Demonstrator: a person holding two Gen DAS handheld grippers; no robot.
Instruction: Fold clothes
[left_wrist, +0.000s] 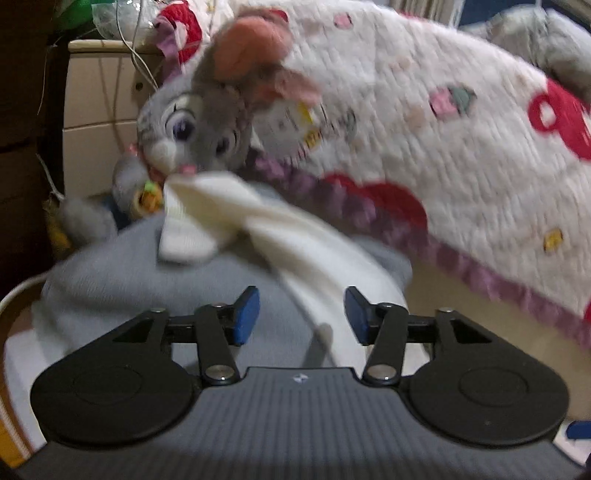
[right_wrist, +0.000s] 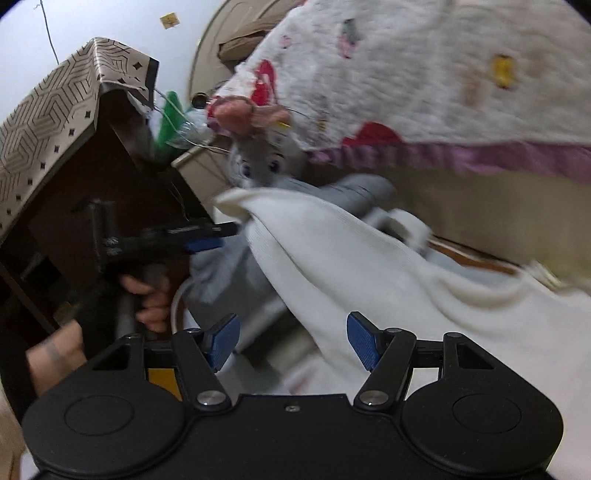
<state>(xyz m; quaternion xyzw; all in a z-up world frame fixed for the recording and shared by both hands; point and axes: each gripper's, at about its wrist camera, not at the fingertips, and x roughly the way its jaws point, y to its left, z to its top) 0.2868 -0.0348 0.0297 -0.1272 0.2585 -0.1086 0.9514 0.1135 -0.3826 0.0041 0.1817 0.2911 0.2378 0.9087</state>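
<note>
Left wrist cam: the left gripper (left_wrist: 301, 315) has its blue pads apart and nothing pinched; the white garment (left_wrist: 266, 236) runs in a loose strip past the right pad and up over a grey garment (left_wrist: 122, 280), its far end reaching a plush rabbit (left_wrist: 199, 122). A white quilt (left_wrist: 424, 122) with red patches fills the right side. Right wrist cam: the right gripper (right_wrist: 291, 341) is spread wide too, empty, with the white garment draped beyond it. A hand (right_wrist: 147, 295) at left holds the left gripper near the cloth's far corner.

Cream garment (right_wrist: 332, 266) beyond right gripper's (right_wrist: 291, 341) parted jaws
</note>
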